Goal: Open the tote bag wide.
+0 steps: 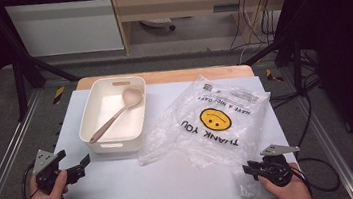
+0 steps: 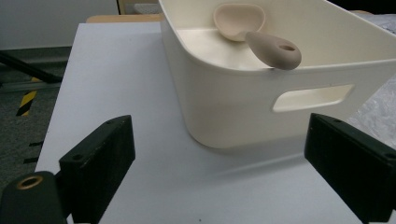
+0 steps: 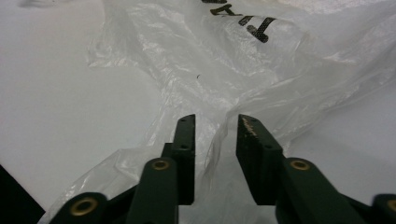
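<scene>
1. Plastic bag (image 1: pixel 211 121): clear, crumpled, yellow smiley print, lying right on the surface (image 1: pixel 124 186).
2. Right gripper (image 3: pixel 215 135): jaws slightly parted, bag film between, unpinched.
3. Left gripper (image 1: pixel 82 164): spread wide, empty, near the tub (image 1: pixel 114 144).
4. Bare surface lies front-centre.

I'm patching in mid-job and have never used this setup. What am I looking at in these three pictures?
A person works at a white table with a hand-held two-jaw tool in each hand. The high view looks down from above. The other two come from cameras riding on each tool. The left gripper is wide open and empty, facing a cream bin that holds a beige spoon. The right gripper has its jaws slightly apart with a fold of the clear smiley bag between them. It does not look pinched.
</scene>
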Demonstrator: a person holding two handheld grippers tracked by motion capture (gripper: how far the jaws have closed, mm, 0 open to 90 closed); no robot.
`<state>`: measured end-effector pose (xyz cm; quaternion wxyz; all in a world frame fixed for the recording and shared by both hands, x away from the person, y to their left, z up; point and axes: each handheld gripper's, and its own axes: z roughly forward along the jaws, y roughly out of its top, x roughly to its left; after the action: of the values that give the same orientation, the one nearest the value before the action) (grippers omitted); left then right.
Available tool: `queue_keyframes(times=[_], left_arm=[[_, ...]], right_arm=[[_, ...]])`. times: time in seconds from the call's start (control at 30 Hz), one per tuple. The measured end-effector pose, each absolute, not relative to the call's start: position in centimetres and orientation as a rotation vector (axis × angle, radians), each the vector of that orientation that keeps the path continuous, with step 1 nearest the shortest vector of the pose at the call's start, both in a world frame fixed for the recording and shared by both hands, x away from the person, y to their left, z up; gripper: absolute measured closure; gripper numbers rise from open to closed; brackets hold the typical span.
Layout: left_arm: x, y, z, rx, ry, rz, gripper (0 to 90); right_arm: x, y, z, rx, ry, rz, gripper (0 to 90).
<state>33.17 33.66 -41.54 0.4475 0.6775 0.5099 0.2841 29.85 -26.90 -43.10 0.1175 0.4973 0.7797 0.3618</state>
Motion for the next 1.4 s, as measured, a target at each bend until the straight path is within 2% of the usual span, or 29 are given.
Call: queue_keyframes(times=[0.13, 0.3, 0.47, 0.77, 0.97, 1.13, 1.4], left_arm=[[33.2, 33.7, -41.5, 1.680, 1.261, 0.705, 8.2], [33.2, 33.7, -41.5, 1.678, 1.262, 0.704, 8.2], [33.2, 33.6, -41.6, 1.679, 1.264, 0.703, 8.1], [33.2, 33.7, -41.5, 1.678, 1.265, 0.707, 8.2], [33.2, 33.7, -41.6, 1.679, 1.263, 0.704, 8.2], [33.2, 33.6, -41.6, 1.681, 1.261, 0.704, 8.2], [33.3, 33.7, -41.6, 1.682, 1.260, 0.699, 8.1]], right_arm=[[30.0, -27.0, -42.9, 1.455, 2.241, 1.058, 47.5], [30.1, -26.7, -42.1, 1.409, 2.144, 1.072, 21.7], [30.7, -25.8, -41.3, 1.367, 2.123, 1.119, 14.7], [33.5, -20.2, -39.5, 1.242, 2.213, 1.194, 7.0], [35.9, -15.9, -38.7, 1.091, 2.328, 1.207, 7.1], [38.7, -12.5, -39.5, 1.026, 2.424, 1.150, 10.1], [42.2, -8.5, -43.1, 1.007, 2.492, 1.029, 14.3]])
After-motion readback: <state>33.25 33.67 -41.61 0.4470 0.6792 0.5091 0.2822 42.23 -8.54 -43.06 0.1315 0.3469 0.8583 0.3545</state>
